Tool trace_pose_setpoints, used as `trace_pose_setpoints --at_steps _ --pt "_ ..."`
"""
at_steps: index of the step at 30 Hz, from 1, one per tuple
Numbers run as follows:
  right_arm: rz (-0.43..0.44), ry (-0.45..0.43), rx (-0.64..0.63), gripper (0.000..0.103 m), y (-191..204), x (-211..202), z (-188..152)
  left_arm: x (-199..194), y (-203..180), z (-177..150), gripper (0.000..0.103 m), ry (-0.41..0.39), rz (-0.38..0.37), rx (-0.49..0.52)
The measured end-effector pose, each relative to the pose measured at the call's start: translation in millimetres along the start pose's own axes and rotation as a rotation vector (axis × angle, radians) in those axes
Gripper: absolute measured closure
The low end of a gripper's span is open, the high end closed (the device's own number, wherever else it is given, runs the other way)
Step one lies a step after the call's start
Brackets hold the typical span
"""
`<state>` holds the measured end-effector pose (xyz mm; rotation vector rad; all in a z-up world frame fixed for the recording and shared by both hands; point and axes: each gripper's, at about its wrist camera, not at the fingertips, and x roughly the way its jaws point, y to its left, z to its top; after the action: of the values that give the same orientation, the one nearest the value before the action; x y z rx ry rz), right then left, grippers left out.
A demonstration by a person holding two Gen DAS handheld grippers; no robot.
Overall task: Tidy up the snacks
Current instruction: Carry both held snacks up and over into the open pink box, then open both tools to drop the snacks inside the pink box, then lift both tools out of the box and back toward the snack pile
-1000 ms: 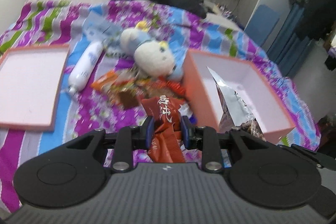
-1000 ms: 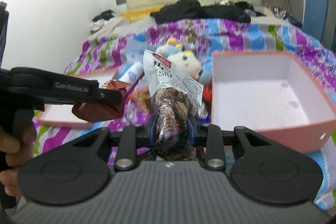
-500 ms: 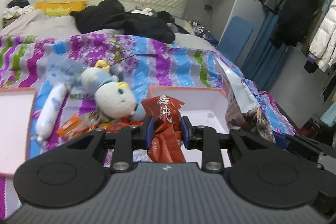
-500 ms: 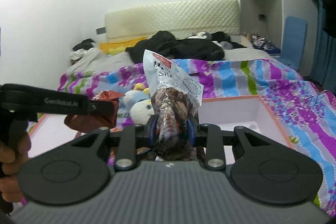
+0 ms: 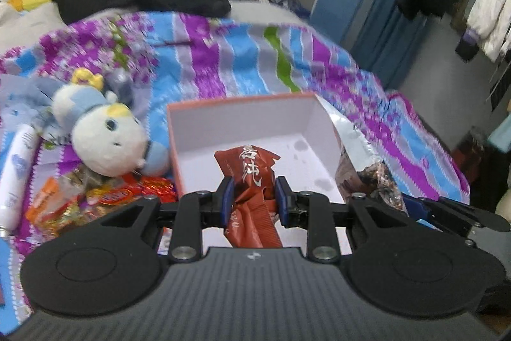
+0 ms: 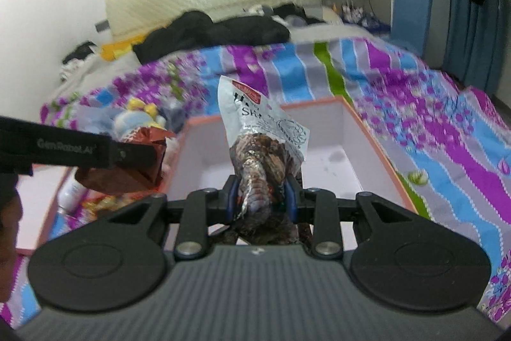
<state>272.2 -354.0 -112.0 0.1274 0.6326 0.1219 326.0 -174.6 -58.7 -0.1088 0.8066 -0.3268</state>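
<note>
The left claw (image 5: 254, 195) pinches a red snack packet (image 5: 252, 178) over the pink box (image 5: 242, 104), likely to drop it in. The right claw (image 6: 262, 197) pinches a silver snack bag (image 6: 258, 133) there too.

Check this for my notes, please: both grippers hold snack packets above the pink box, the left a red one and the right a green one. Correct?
Not quite. The right gripper is shut on a silver and brown packet, not a green one, as the right wrist view shows. The rest holds: the left gripper holds the red packet, and both hang over the pink box.
</note>
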Motion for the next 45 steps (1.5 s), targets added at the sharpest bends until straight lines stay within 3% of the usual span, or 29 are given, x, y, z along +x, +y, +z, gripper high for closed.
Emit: trace_pose_setpoints --at_steps 7,14,19,21,22,34,45 --pt "-0.017 0.119 0.047 0.070 -22 47 -20 68 2 -1 0.071 0.118 -0.009 -0.008" --pt "-0.014 0.196 0.070 0.069 -29 73 -33 94 8 -4 0.070 0.177 -0.015 -0.027" --pt "-0.029 0.207 0.085 0.066 -28 72 -32 86 8 -2 0.047 0.151 0.007 -0.026" --pt "-0.032 0.205 0.095 0.051 -28 69 -31 77 8 -1 0.046 0.136 0.003 -0.026" --pt "-0.036 0.197 0.097 0.050 -27 65 -31 71 8 0 0.046 0.129 0.002 -0.025" --pt "-0.011 0.055 0.094 0.049 -2 -12 -10 -48 5 -5 0.046 -0.012 0.015 0.023" --pt "0.029 -0.072 0.055 0.049 36 -91 0 -164 7 -31 0.046 -0.158 0.032 0.019"
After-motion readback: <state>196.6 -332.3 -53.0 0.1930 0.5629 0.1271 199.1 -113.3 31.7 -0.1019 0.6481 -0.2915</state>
